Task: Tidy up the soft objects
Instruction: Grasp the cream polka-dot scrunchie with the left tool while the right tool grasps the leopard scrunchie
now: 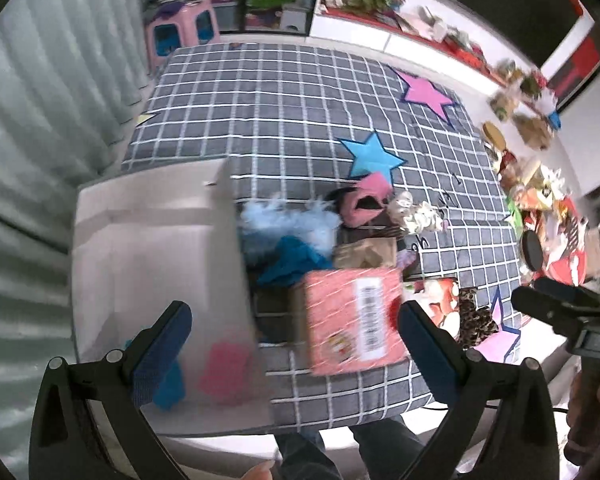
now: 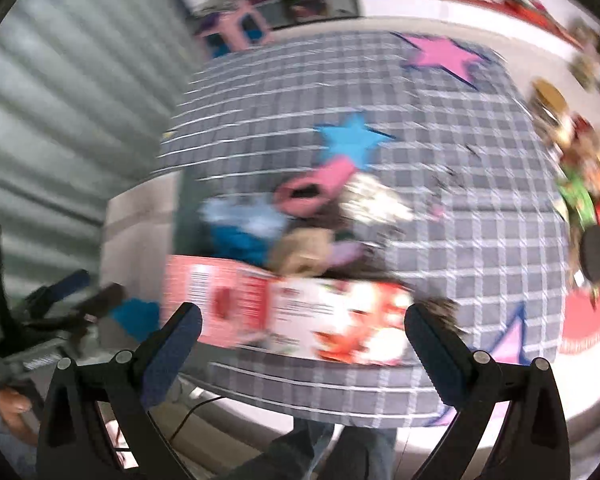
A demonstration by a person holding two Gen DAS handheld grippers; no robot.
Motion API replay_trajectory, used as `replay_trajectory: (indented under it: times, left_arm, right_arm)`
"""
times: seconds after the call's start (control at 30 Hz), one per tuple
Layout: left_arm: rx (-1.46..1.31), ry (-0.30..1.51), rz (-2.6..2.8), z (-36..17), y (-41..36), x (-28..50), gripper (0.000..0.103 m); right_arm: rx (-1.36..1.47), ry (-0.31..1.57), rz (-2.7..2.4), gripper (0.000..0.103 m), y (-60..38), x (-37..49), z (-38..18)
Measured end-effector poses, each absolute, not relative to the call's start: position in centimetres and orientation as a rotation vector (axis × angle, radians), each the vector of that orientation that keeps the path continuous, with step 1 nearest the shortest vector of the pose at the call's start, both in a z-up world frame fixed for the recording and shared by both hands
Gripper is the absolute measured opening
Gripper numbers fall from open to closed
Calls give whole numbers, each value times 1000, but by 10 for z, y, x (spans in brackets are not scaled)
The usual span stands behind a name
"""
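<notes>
A heap of soft things lies mid-table on the grey checked cloth [image 1: 284, 120]: a light blue fluffy piece [image 1: 288, 222], a teal cloth [image 1: 292, 264], a pink slipper-like item [image 1: 364, 200], a white-brown plush [image 1: 420, 216] and a leopard-print piece [image 1: 476, 320]. A translucent white bin [image 1: 152, 264] stands at the left and holds a pink item [image 1: 226, 372] and a blue item [image 1: 170, 384]. My left gripper [image 1: 296, 328] is open above the bin's right wall and a pink box [image 1: 352, 320]. My right gripper [image 2: 304, 328] is open and empty above that box [image 2: 284, 316]; its view is blurred.
A tan paper bag [image 1: 364, 252] lies in the heap. Cluttered items [image 1: 548, 216] crowd a round red surface at the right. A pink toy house [image 1: 184, 28] stands beyond the table. The right gripper shows in the left wrist view [image 1: 560, 300].
</notes>
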State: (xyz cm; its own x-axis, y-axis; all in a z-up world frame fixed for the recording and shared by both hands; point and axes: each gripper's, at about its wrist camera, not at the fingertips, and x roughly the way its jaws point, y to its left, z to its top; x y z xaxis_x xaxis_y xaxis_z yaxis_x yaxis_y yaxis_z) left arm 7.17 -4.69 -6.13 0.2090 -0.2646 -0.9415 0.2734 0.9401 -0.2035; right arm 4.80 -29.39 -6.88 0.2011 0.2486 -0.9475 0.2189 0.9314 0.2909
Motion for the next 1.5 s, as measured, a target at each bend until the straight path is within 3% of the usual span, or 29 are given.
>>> replay_trajectory:
  times: [0.33,0.63,0.9,0.97,1.2,1.23,1.27,1.33,1.37,1.4,1.5]
  left_arm:
    - [169,1383,-427,-71,-160,98,103]
    - [313,1507,-411,-142,-264,125,103]
    - [488,1541,-330,-204,-308,141,102]
    - [510,1561,-325,-216,-314,144,97]
    - [504,1656,-323,-247,-322,149,62]
    - [491,1658,-334,-247,-323,150,55]
    - [484,1655,-347,-247,-325,150,48]
    - [479,1653,-373,-247,-328,149,24]
    - [474,1645,-381,-244,-329,150,19]
    - [465,1636,-390,-241,-332,151,13]
    - [428,1595,-412,-225,-330,148,12]
  right_arm:
    - [483,1565,-126,102,-385,11,-157]
    - [599,1622,-39,102,-397,-5,-209]
    - [685,1633,-28,102,-401,-1,-239]
    - [694,1645,-21,102,-402,-1,-245]
    - [689,1687,-22,99,-406,2,-258]
    - [687,1690,-22,94,-409,2,-260]
    - [689,1695,-19,79,-408,3,-262]
    - [680,1696,-23,63,-410,3,-261]
    - [677,1693,-13,44,-413,2,-261]
    - [684,1694,-9,34,-416,2,-261]
    - [714,1674,-15,33,-430,0,-257]
